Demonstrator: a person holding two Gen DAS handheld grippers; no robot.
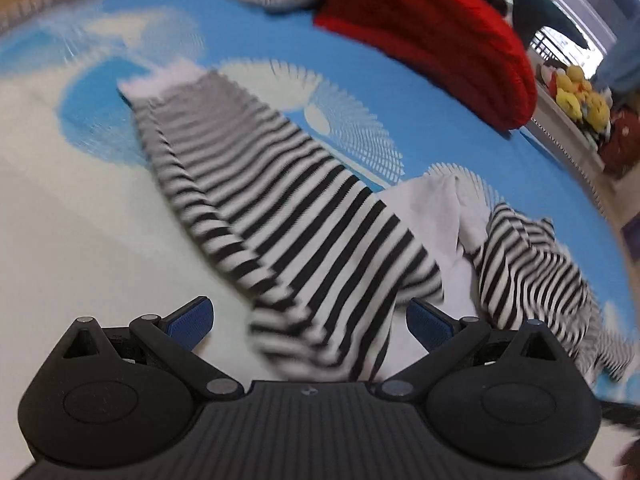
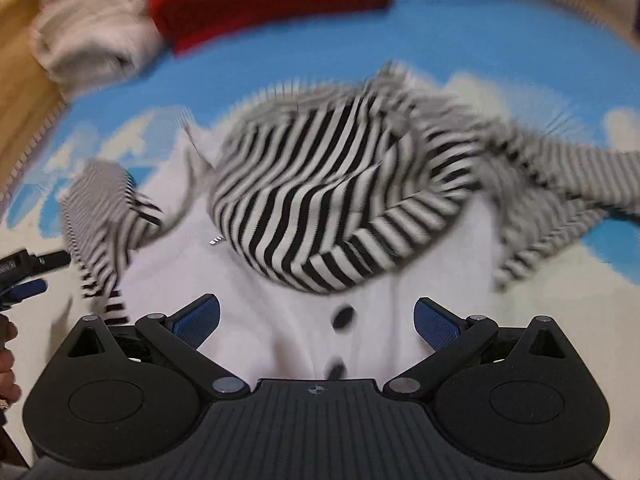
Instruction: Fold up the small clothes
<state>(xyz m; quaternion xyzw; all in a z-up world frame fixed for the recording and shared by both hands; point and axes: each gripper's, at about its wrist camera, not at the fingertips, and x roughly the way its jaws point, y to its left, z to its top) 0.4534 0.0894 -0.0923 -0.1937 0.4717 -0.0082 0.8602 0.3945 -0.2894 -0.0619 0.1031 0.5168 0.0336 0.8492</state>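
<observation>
Both the left gripper (image 1: 310, 322) and right gripper (image 2: 316, 322) hover with jaws apart, empty, over the striped garment (image 2: 320, 200) crumpled on the blue cloud-print mat (image 1: 260, 32), its sleeve (image 1: 280, 200) stretched toward 11 o'clock, likely for folding.

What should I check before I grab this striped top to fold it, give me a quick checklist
1. Left gripper open and empty: ok, both blue pads stand wide apart.
2. Right gripper open and empty: ok, nothing between its pads.
3. Striped sleeve in front of the left gripper: ok, it runs straight out from between the fingers.
4. Striped top lying flat: not ok, the body is bunched up over its white part.
5. Folding space on the blue mat: cannot tell, the red garment lies at the far side and both views are blurred.
6. Cuff end of the sleeve: cannot tell, too blurred.
</observation>
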